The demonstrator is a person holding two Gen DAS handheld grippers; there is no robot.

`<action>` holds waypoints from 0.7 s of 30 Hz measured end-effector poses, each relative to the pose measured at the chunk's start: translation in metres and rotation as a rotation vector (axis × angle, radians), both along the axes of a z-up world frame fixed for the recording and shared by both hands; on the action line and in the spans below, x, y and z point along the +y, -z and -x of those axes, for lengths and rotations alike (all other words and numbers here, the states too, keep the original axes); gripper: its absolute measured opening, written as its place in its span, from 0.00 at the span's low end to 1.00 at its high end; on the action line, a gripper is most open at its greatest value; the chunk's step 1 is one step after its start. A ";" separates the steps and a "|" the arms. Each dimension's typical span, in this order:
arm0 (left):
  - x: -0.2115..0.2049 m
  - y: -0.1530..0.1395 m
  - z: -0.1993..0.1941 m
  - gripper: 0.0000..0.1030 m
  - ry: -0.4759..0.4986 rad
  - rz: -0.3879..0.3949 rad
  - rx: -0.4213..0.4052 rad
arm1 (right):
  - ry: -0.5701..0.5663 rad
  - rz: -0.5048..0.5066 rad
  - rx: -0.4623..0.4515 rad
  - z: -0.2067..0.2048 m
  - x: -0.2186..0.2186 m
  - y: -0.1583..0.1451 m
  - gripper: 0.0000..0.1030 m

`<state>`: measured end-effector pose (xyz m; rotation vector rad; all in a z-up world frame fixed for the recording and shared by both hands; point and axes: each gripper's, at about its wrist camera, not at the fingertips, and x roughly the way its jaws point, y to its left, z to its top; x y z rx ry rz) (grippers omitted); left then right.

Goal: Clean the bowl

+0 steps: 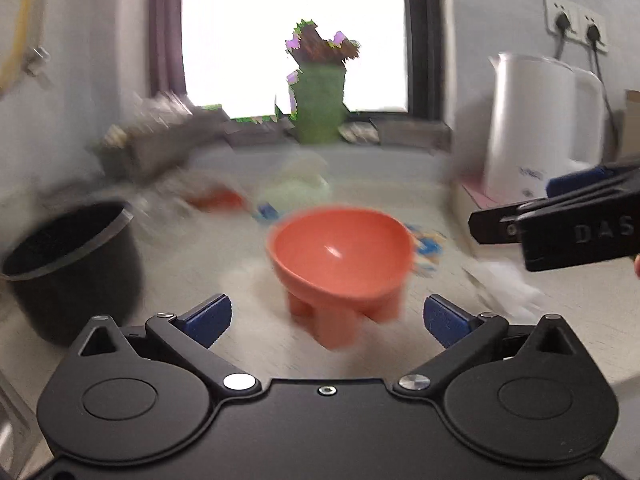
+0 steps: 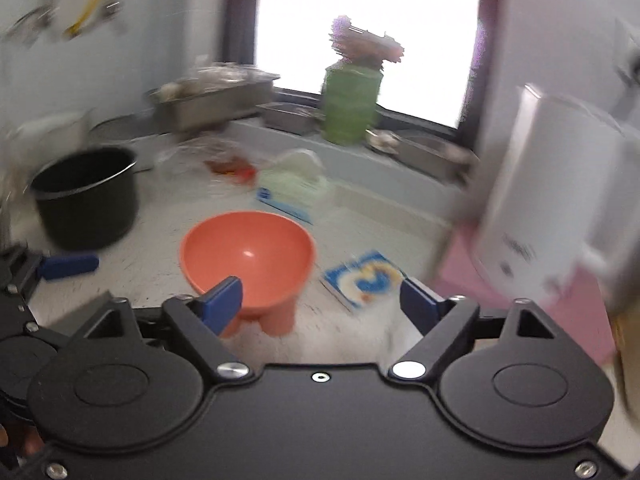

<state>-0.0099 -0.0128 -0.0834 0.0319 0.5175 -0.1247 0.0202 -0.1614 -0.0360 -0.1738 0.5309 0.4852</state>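
An orange footed bowl (image 1: 340, 260) stands upright and empty on the speckled counter. My left gripper (image 1: 328, 320) is open wide just in front of it, blue pads on either side of the bowl's feet and not touching it. My right gripper (image 2: 322, 304) is open too, with nothing between its pads; the bowl (image 2: 248, 256) is just beyond its left finger. A white crumpled wad (image 1: 508, 284) lies on the counter right of the bowl, under the right gripper (image 1: 524, 204). One blue finger (image 2: 70, 266) of the left gripper shows at the left edge.
A black pot (image 1: 68, 264) stands left of the bowl. A white kettle (image 2: 532, 200) on a pink base is at the right. A blue and yellow packet (image 2: 362, 280) lies right of the bowl. Metal trays (image 2: 208, 100) and a green vase (image 1: 318, 104) line the window sill.
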 end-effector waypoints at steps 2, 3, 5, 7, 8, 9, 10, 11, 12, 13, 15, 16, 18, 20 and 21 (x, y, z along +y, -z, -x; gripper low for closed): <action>-0.001 -0.010 0.002 1.00 -0.008 0.037 0.027 | 0.053 -0.036 0.070 -0.001 -0.013 -0.002 0.88; -0.002 -0.015 0.003 1.00 -0.023 0.048 0.036 | 0.076 -0.048 0.102 -0.002 -0.019 -0.002 0.88; -0.001 -0.019 0.003 1.00 -0.058 0.056 0.083 | 0.105 -0.054 0.149 -0.003 -0.026 -0.003 0.88; 0.000 -0.023 0.001 1.00 -0.075 0.066 0.162 | 0.131 -0.020 0.202 -0.004 -0.028 -0.006 0.88; 0.002 -0.026 0.001 1.00 -0.087 0.072 0.198 | 0.135 -0.007 0.212 0.000 -0.029 -0.007 0.88; 0.005 -0.029 0.002 1.00 -0.099 0.076 0.219 | 0.138 0.006 0.219 0.004 -0.030 -0.008 0.88; 0.008 -0.033 0.003 1.00 -0.112 0.075 0.228 | 0.138 0.012 0.224 0.008 -0.032 -0.009 0.88; 0.010 -0.038 0.004 1.00 -0.123 0.064 0.235 | 0.136 0.010 0.230 0.012 -0.033 -0.011 0.88; 0.010 -0.042 0.004 1.00 -0.125 0.046 0.241 | 0.134 0.009 0.236 0.016 -0.034 -0.013 0.88; 0.010 -0.045 0.004 1.00 -0.128 0.029 0.247 | 0.132 0.005 0.241 0.019 -0.036 -0.014 0.90; 0.007 -0.052 0.006 1.00 -0.129 -0.007 0.252 | 0.128 -0.009 0.252 0.024 -0.039 -0.018 0.95; 0.005 -0.055 0.007 1.00 -0.130 -0.025 0.253 | 0.133 -0.014 0.259 0.025 -0.041 -0.019 0.96; 0.004 -0.061 0.008 1.00 -0.142 -0.013 0.264 | 0.140 -0.007 0.271 0.025 -0.046 -0.019 0.96; 0.004 -0.066 0.008 1.00 -0.154 0.019 0.287 | 0.133 0.003 0.283 0.025 -0.048 -0.021 0.96; 0.004 -0.068 0.007 1.00 -0.156 0.033 0.305 | 0.127 0.007 0.290 0.025 -0.048 -0.022 0.96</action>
